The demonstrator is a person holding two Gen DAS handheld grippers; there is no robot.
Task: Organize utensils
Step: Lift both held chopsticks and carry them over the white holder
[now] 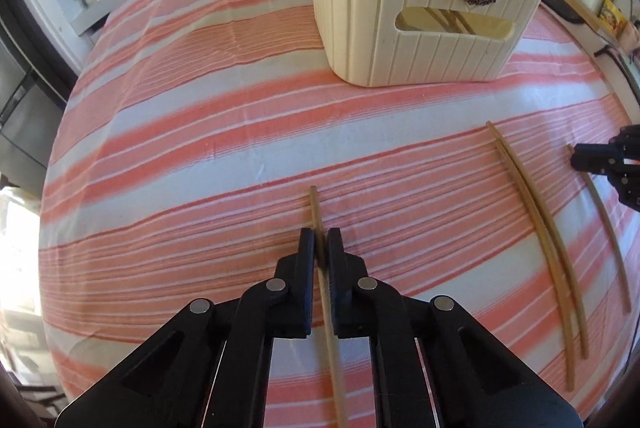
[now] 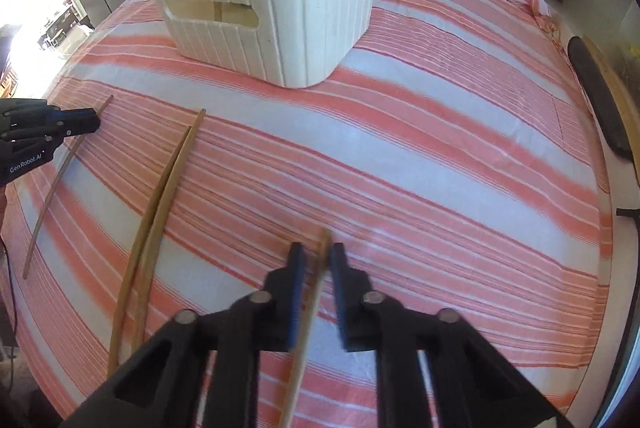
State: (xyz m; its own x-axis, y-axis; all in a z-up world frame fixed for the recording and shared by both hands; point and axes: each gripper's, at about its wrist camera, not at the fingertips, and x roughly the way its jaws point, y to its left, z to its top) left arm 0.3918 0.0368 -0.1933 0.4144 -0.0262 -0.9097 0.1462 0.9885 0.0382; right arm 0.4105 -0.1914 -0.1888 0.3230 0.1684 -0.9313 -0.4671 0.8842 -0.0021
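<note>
Bamboo chopsticks are the job here, w/ a cream holder waiting at the back. Nearest, at 6 o'clock in the left wrist view, the left gripper has its jaws pinched narrow on a single chopstick, tip poking fwd toward 12. Same story at 6 o'clock in the right wrist view: the right gripper is nearly closed around another chopstick, though blur means I can't tell if it's fully clamped. Mid-cloth, a loose pair lies side by side at approx 9 o'clock from the right cam, between the two grippers, on the striped tablecloth. Far, at 12 o'clock, the utensil holder stands upright, some wooden pieces visible thru its cutout. Judged progress: partly done; 4 sticks not yet in the holder, 2 of them gripped.
</note>
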